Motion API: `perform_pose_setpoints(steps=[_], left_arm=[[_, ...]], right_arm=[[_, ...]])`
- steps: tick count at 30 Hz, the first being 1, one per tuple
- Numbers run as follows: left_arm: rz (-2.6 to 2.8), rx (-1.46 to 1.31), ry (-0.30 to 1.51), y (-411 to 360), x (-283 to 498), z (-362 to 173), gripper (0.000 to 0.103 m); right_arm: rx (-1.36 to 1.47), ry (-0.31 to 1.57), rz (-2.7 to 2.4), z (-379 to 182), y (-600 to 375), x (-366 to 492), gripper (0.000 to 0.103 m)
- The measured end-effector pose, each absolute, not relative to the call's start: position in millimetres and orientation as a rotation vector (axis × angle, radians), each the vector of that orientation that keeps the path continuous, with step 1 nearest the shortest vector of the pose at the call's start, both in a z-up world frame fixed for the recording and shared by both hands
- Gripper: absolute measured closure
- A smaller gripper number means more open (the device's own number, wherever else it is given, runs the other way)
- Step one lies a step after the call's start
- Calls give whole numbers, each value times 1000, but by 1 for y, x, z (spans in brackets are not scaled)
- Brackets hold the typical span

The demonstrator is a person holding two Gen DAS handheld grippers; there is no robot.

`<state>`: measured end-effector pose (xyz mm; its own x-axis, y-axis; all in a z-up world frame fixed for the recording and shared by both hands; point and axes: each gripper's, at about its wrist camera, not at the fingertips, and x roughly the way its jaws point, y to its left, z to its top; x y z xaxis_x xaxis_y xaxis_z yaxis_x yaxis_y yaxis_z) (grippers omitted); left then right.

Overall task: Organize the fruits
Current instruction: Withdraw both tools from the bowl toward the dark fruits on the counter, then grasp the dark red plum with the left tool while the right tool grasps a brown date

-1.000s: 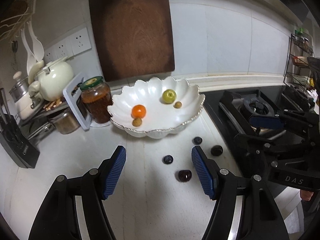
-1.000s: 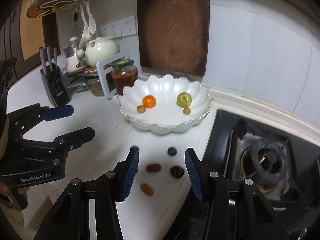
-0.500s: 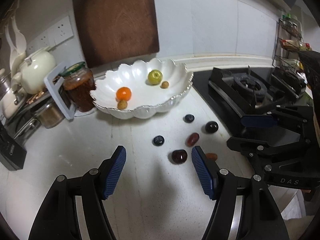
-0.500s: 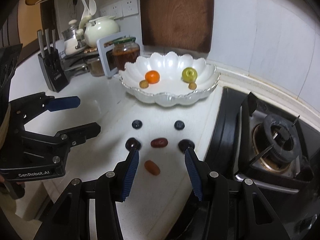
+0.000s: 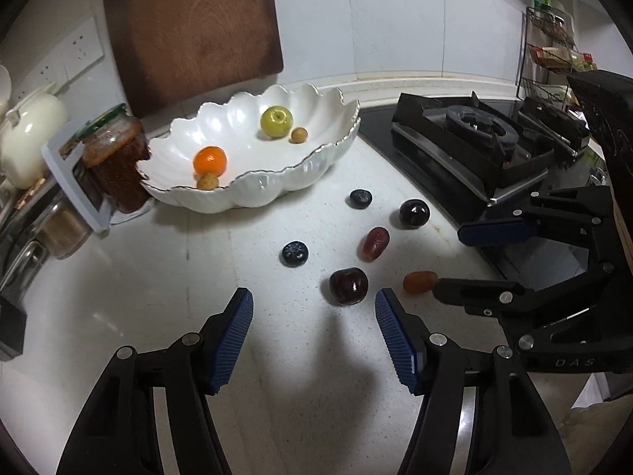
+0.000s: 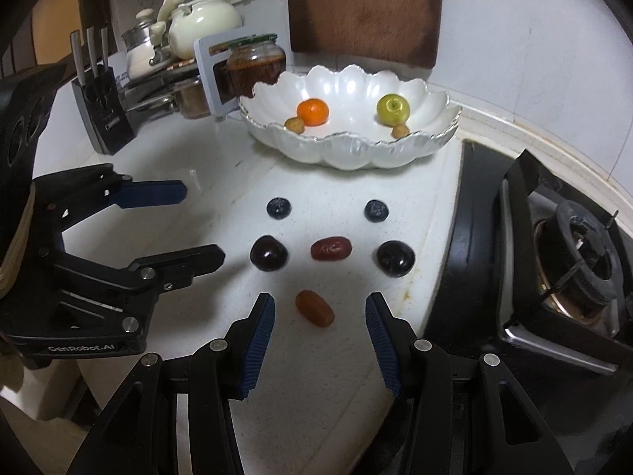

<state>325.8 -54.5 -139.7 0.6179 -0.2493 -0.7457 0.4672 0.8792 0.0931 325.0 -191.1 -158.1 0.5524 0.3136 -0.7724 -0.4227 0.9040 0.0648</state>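
Observation:
A white scalloped bowl (image 5: pixel 253 194) (image 6: pixel 356 154) holds an orange (image 5: pixel 210 159), a green apple (image 5: pixel 276 120) and two small brown fruits. On the counter in front of it lie two blueberries (image 6: pixel 278 208) (image 6: pixel 376 210), two dark cherries (image 6: pixel 269 252) (image 6: pixel 395 258), a red date (image 6: pixel 330 248) and a small orange-brown fruit (image 6: pixel 314 308). My left gripper (image 5: pixel 312 306) (image 6: pixel 203 226) is open with its jaws closing. Nothing is between its pads, and a dark cherry (image 5: pixel 349 285) lies just past its right fingertip. My right gripper (image 6: pixel 320 304) (image 5: pixel 449 259) is open, with the orange-brown fruit untouched between its fingertips.
A black gas stove (image 6: pixel 554 261) borders the fruits on the right. A sauce jar (image 5: pixel 114 158), a white frame, a teapot (image 6: pixel 203 23) and a knife block (image 6: pixel 101 118) crowd the left. A wooden cutting board (image 5: pixel 194 27) leans on the tiled wall behind the bowl.
Both grippers have sunk toward the counter and the loose fruits now lie close to their tips. The orange-brown fruit has come between the right fingertips. The left jaws have narrowed slightly.

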Motion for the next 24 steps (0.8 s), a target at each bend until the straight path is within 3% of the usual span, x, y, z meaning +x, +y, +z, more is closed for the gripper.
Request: perform_pose_setpoints(steps=[8,24], left_arm=[[-500,314,824,-61,337,-157,49],[-559,264,881,-69,354,-179,55]], right_arm=[[-131,896,467,-174,-187,333,56],[-91,895,472,-188,-187,338,73]])
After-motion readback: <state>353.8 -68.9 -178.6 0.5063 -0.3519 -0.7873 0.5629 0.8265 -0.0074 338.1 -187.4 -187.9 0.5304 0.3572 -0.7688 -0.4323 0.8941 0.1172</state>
